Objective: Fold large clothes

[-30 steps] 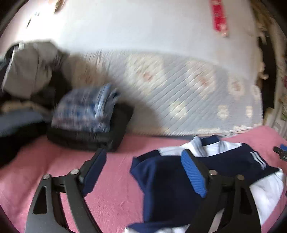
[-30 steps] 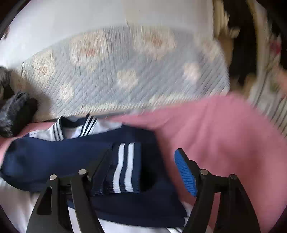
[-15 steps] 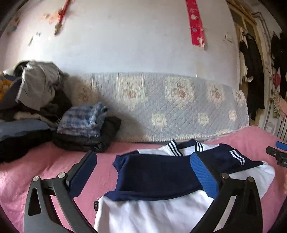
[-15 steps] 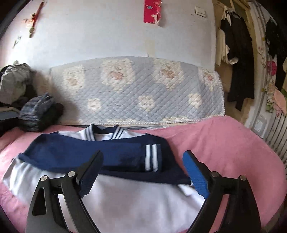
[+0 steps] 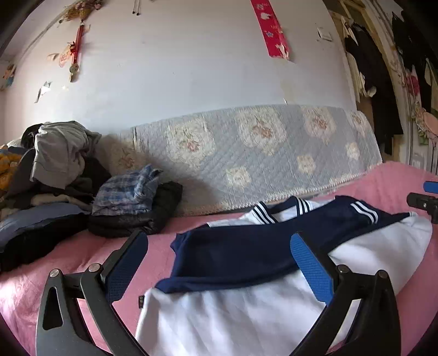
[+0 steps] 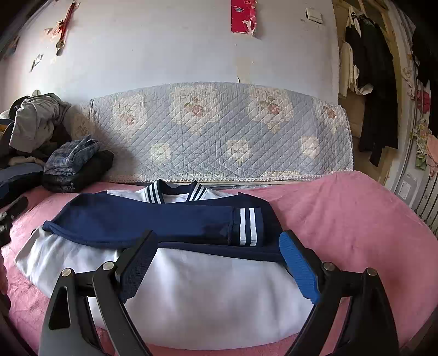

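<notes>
Spreading across the lower half of both views is a pink bedspread, and behind it, along the middle of each frame, a quilted blue floral cover stands against the pale wall. On the bedspread, at centre frame in the right wrist view and lower right in the left wrist view, lies the white and navy sweatshirt on its back or front, I cannot tell which, with the striped collar toward the cover. Its navy sleeves are folded across the chest, one striped cuff lying right of centre, and the white body fills the frame below them. At the left edge sits a heap of loose clothes, with a folded blue plaid garment on a dark folded one beside it. Dark garments hang at the upper right, and a red paper strip is stuck to the wall at top.

Over the sweatshirt's lower left, the left gripper hangs with jaws spread wide, nothing between the pads. Above the white body the right gripper likewise stands wide apart and empty.
</notes>
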{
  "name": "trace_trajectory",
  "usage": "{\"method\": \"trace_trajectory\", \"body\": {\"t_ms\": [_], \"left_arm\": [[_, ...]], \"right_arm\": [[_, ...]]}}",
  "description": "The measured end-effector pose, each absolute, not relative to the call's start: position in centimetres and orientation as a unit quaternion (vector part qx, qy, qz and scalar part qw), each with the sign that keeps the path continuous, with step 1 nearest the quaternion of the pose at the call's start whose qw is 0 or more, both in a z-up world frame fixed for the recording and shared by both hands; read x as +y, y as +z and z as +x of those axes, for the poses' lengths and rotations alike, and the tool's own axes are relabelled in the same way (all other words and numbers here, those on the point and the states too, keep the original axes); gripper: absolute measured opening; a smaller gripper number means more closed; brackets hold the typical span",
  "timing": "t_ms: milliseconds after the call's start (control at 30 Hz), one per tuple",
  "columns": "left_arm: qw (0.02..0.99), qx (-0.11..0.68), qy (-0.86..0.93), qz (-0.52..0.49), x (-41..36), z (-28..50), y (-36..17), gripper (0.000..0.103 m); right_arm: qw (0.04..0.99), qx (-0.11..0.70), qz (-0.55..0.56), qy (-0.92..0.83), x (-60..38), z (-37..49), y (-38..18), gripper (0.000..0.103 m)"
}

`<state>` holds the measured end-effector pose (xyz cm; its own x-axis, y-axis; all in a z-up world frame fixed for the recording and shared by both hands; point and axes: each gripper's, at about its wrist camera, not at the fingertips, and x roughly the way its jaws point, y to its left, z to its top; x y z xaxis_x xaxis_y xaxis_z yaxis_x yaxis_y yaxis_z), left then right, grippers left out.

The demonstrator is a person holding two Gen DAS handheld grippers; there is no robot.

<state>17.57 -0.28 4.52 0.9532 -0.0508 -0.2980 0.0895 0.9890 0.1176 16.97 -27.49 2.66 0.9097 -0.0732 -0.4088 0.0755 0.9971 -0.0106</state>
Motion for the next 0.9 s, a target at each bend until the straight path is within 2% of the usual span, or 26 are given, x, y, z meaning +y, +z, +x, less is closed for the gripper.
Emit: {"method": "trace_trajectory", "body": {"t_ms": [133,200,267,433,700,800,900], "left_arm": [[0.974,0.203,-0.086,0.045,-0.6,17.8,3.5,0.103],[0.97,0.217,-0.077,0.079,-1.6,17.8,2.7,0.103],[0.962,0.233,-0.064,0.125,-3.0,18.1,1.4,0.103],[0.924,0.321,-0.102,0.181,-5.3,18.7,-2.2,0.103],[0.878,0.378,-0.171,0.239,-8.1,16.8,-5.3,0.103],[0.86,0.381,-0.154,0.302,-9.2,16.6,-7.1,0.103],[0.868,0.392,-0.147,0.267,-8.6,17.3,-6.9,0.103]], "right_arm": [[0.972,0.232,0.001,-0.022,-27.4,17.6,1.9,0.092],[0.964,0.264,-0.017,-0.004,-27.2,18.3,1.1,0.092],[0.94,0.332,-0.083,-0.017,-26.4,19.9,-1.1,0.092],[0.904,0.4,-0.153,0.017,-24.6,20.9,-5.6,0.092],[0.886,0.398,-0.217,0.095,-21.3,17.8,-7.4,0.092],[0.881,0.399,-0.244,0.075,-20.5,17.7,-8.5,0.092],[0.887,0.389,-0.242,0.061,-20.4,17.8,-8.7,0.092]]}}
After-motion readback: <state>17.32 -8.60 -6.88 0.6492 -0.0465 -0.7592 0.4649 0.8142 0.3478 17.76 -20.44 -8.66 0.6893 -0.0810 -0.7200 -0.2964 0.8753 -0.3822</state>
